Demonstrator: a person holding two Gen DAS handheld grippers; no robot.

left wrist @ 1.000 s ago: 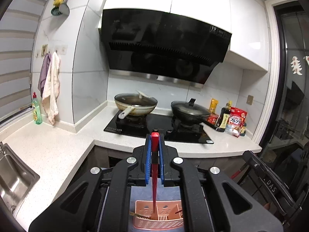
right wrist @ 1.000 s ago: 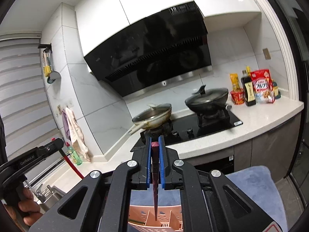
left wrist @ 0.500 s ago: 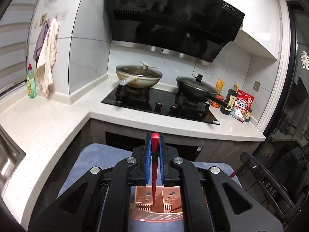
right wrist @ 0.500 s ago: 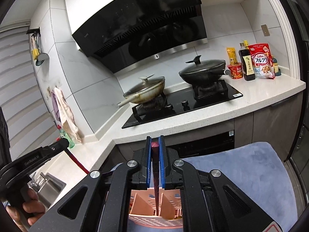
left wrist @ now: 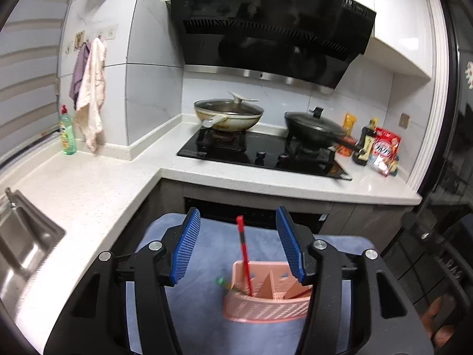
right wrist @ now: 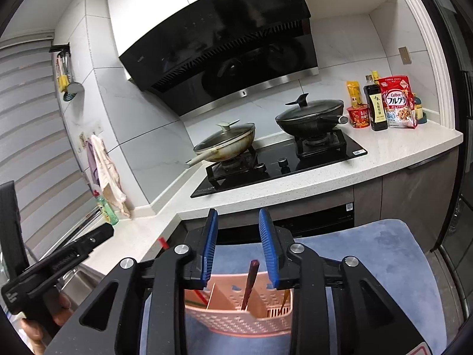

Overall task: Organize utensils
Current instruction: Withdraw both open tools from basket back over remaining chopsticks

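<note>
A pink slotted utensil holder (left wrist: 266,307) stands on a blue mat (left wrist: 207,295). In the left wrist view a red chopstick (left wrist: 244,254) stands in its left compartment, free between the blue pads of my open left gripper (left wrist: 238,242). In the right wrist view the holder (right wrist: 236,316) has a dark red-brown chopstick (right wrist: 249,281) standing in a middle compartment, below my open right gripper (right wrist: 238,250). Another brown stick (right wrist: 285,300) leans in the right compartment. A green-tipped utensil (left wrist: 221,282) shows at the holder's left edge.
A white L-shaped counter (left wrist: 88,189) carries a black hob (left wrist: 260,155) with a lidded beige wok (left wrist: 227,112) and a black lidded pan (left wrist: 313,124). Bottles and food packets (right wrist: 390,103) stand at the right. A steel sink (left wrist: 20,245) is at the left, with a green soap bottle (left wrist: 67,133).
Both grippers have opened and let go of their chopsticks, which now stand in the pink holder. Both cameras have tilted down towards the holder.
</note>
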